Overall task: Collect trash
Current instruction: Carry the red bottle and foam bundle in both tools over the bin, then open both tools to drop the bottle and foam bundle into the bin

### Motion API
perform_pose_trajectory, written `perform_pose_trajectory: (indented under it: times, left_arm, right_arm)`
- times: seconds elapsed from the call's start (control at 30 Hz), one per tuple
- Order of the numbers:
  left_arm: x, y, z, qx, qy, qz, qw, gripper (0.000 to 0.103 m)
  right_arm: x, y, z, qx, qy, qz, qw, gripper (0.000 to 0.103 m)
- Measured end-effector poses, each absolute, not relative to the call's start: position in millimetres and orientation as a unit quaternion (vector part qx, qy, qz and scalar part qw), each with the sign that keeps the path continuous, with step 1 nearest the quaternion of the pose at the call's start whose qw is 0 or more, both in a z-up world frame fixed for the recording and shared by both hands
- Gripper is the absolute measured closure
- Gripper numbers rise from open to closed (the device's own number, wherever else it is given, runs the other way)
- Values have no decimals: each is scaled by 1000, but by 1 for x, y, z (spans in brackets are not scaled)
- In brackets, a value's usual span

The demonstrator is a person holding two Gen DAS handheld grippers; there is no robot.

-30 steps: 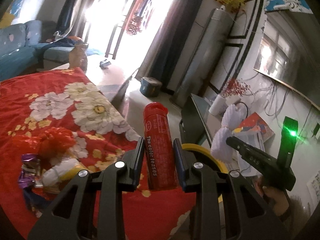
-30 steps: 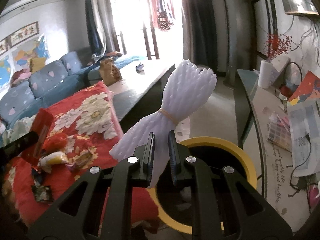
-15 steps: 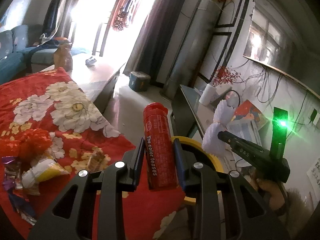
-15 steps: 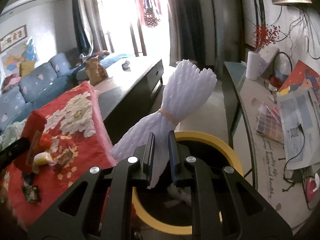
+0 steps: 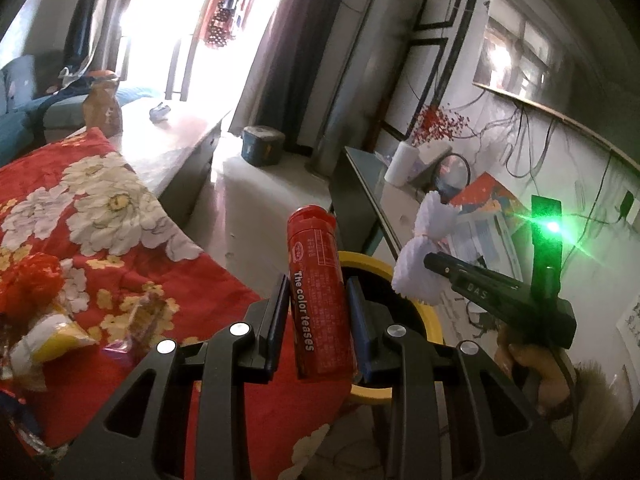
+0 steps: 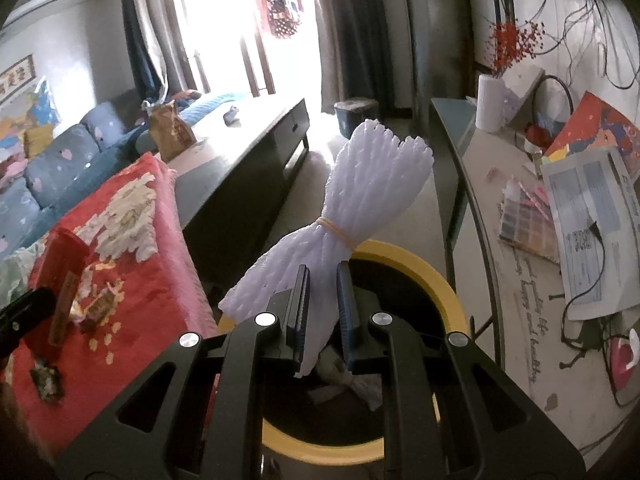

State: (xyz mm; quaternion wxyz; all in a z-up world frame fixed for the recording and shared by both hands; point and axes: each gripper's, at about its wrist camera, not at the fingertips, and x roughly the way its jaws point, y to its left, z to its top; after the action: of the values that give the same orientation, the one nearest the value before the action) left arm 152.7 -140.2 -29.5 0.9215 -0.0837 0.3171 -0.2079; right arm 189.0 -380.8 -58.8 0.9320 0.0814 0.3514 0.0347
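Black gripper frames (image 5: 320,312), silver screws, blue-edged fingers (image 6: 347,312).

The left wrist camera sits just behind the left gripper (image 5: 318,300) and looks forward and down along its fingers, toward the window and the right wall. The right gripper (image 5: 430,260) shows at its right side. The right wrist camera looks the same way along the right gripper (image 6: 323,304), very close above the yellow bin (image 6: 452,296). Both views share the bin (image 5: 360,258), the red cloth (image 5: 208,276) (image 6: 152,280), the dark table (image 6: 240,168) and the window.
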Motion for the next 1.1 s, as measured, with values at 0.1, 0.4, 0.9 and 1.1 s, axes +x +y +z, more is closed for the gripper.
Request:
perform_pose_trajectory:
  times: [0.1, 0.4, 0.9, 1.1]
  left_arm:
    - [157, -149, -33, -79, 322, -214, 919, 75]
    - [166, -170, -49, -66, 340, -229, 910, 75]
    - [190, -202, -79, -55, 375, -247, 892, 75]
    - [206, -217, -93, -46, 394, -248, 884, 75]
  right_arm:
    - [191, -386, -66, 85, 361, 32, 928, 93]
    - [195, -399, -84, 94, 384, 24, 918, 93]
    - [196, -405, -106, 91, 424, 45, 900, 92]
    - [196, -406, -112, 99, 438, 47, 892, 76]
